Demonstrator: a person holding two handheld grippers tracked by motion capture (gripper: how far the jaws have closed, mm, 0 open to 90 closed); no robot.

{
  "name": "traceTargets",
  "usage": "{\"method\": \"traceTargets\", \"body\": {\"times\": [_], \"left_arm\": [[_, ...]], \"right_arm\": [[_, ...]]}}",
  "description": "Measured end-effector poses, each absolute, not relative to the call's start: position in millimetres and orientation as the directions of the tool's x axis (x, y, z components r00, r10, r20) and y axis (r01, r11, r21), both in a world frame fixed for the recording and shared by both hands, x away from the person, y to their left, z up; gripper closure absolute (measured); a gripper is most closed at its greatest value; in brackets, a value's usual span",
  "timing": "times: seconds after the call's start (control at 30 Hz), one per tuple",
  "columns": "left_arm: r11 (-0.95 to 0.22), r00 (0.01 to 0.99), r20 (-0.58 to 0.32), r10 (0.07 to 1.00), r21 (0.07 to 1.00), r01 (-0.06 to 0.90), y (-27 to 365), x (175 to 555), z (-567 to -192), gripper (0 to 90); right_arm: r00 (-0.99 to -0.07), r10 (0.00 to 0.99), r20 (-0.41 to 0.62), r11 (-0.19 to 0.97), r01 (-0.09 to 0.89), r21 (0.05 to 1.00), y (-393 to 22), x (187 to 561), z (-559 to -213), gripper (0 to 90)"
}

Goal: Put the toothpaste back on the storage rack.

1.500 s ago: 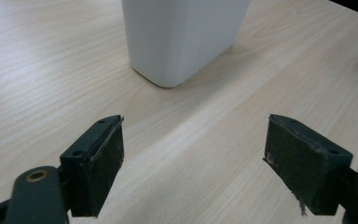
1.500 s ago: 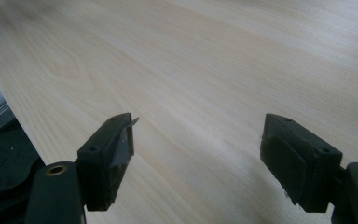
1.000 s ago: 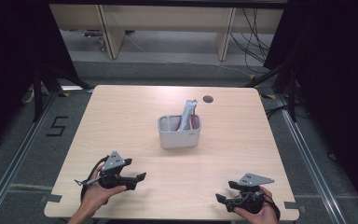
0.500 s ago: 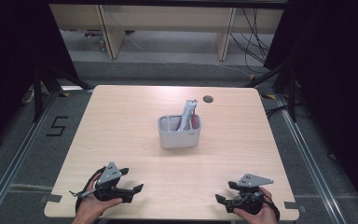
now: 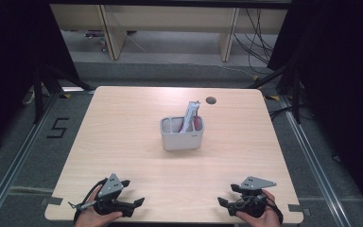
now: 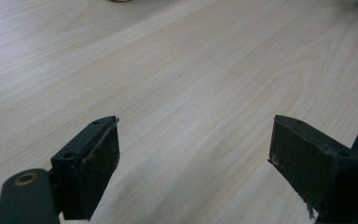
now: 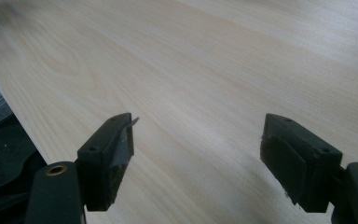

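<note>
Right now your left gripper (image 5: 131, 205) and right gripper (image 5: 228, 205) rest at the desk's (image 5: 123, 123) near edge, jaws wide apart and empty; the grey holder (image 5: 181, 135) stands mid-desk, a tube (image 5: 189, 117) leaning inside.

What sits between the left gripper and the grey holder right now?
Nothing: in the high view, only bare wooden table separates the left gripper from the grey holder. The left gripper view shows plain tabletop ahead too.

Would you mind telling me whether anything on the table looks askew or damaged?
Little stands out. The silver tube leans in the grey holder rather than standing straight. The pad edges on the right tongs look slightly frayed. The table looks unmarked.
</note>
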State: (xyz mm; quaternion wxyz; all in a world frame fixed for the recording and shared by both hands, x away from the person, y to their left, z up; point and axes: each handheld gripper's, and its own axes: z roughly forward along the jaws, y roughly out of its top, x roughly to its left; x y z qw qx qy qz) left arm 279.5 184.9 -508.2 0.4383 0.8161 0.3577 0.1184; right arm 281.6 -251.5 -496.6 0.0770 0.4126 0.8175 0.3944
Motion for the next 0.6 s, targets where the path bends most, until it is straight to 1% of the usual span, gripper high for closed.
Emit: {"method": "traceTargets", "body": {"times": [0.03,0.07,0.17,0.2,0.3,0.43,0.47,0.6], "left_arm": [[-0.386,0.725,-0.101,0.682,0.791,0.474,186.9,278.7,-507.4,15.5],[-0.363,0.715,-0.113,0.690,0.800,0.477,185.6,276.9,-507.8,15.5],[-0.364,0.712,-0.113,0.693,0.798,0.480,185.9,275.2,-506.8,15.5],[-0.396,0.721,-0.087,0.687,0.788,0.472,187.9,275.9,-505.7,15.5],[-0.393,0.719,-0.085,0.690,0.789,0.471,187.1,276.6,-506.0,15.5],[-0.408,0.725,-0.071,0.685,0.787,0.463,184.2,275.3,-505.9,15.5],[-0.429,0.736,-0.055,0.675,0.782,0.452,184.4,275.9,-505.8,15.5],[-0.430,0.732,-0.053,0.679,0.780,0.455,184.4,276.6,-505.9,15.5]], "right_arm": [[-0.671,0.719,0.181,0.364,0.585,0.725,-252.5,284.0,-497.7,26.7],[-0.676,0.712,0.191,0.371,0.592,0.715,-253.0,284.1,-497.3,26.8],[-0.676,0.712,0.191,0.370,0.592,0.716,-253.0,284.2,-497.4,26.7],[-0.667,0.725,0.170,0.367,0.583,0.725,-253.0,283.7,-497.6,26.7],[-0.656,0.733,0.177,0.362,0.598,0.715,-252.7,283.0,-497.5,26.8],[-0.662,0.729,0.172,0.365,0.590,0.720,-253.0,283.3,-497.5,26.7],[-0.667,0.726,0.166,0.370,0.582,0.724,-253.1,283.8,-497.7,26.7],[-0.661,0.732,0.166,0.369,0.589,0.719,-252.9,283.1,-497.1,26.8]]}}
